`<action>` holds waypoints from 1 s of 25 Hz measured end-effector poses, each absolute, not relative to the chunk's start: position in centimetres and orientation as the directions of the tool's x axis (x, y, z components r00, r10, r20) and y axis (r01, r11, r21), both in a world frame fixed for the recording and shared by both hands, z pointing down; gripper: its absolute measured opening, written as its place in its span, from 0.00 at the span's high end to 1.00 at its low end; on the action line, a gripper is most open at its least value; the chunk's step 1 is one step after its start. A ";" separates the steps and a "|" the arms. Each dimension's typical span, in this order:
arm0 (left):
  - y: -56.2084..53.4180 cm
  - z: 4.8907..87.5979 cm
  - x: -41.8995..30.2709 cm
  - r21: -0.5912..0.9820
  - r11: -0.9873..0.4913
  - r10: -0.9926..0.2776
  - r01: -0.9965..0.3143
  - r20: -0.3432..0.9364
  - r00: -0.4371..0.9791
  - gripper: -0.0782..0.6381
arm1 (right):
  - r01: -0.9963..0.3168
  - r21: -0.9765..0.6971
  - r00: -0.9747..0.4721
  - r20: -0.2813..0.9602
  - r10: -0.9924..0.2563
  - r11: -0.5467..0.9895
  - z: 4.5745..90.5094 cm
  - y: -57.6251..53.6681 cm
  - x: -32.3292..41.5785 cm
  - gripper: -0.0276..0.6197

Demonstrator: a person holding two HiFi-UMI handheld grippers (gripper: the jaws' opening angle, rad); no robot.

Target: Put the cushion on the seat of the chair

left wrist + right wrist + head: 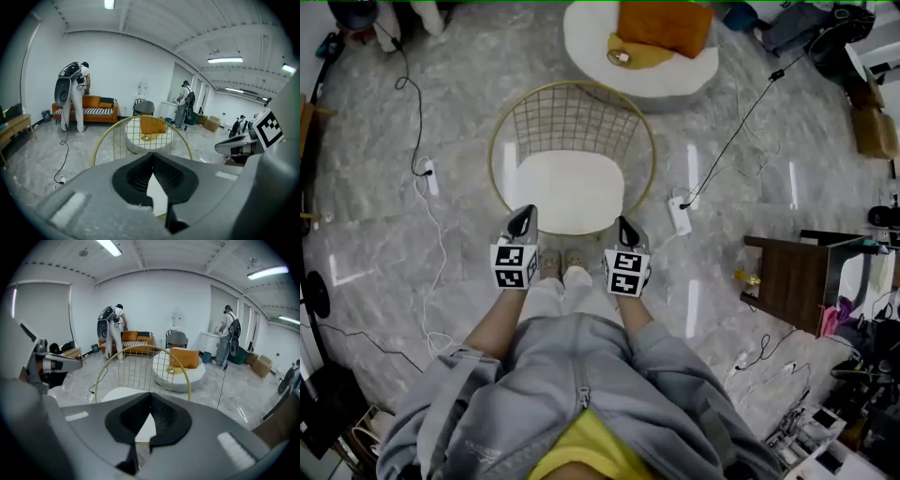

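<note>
Left hand-held gripper (522, 218) and right hand-held gripper (626, 228) side by side at the near edge of the chair (567, 117), tips pointed forward and down towards it. Jaws of each pressed together right to the tip, nothing caught between them. White cushion (572, 190) flat on the seat, inside the round gold wire frame, its near edge just beyond both gripper tips and apart from them. Wire-grid backrest upright on the far side of the cushion. Past the chair, a round white pouf (581, 42) with an orange pillow (666, 25) on top, well apart from the chair. Grey marbled floor (394, 234) all round, with a white power strip (680, 216) near the chair's right side and cables trailing across the tiles. Far back in both gripper views, an orange sofa (86, 108) against the white wall, with a person (77, 101) standing in front of it.
</note>
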State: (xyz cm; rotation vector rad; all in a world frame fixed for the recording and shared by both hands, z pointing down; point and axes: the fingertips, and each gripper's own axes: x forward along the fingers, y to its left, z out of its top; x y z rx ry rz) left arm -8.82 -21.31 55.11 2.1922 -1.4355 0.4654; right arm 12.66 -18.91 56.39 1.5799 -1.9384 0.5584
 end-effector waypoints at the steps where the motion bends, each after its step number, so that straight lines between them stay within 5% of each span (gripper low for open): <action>1: -21.1 53.8 -8.9 0.203 -0.335 -0.768 -0.920 0.508 0.391 0.88 | -0.973 0.038 -0.150 0.646 -0.749 0.227 54.9 -18.8 12.3 0.96; 18: -24.1 29.2 -9.8 0.087 -0.356 -0.926 -0.930 0.097 0.364 0.88 | -0.951 0.092 -0.284 0.113 -0.952 0.294 28.1 -22.7 9.0 0.96; 25: -22.2 23.9 -8.0 0.070 -0.378 -0.925 -0.923 0.004 0.379 0.88 | -0.946 0.064 -0.316 0.035 -0.948 0.318 24.7 -21.3 8.6 0.96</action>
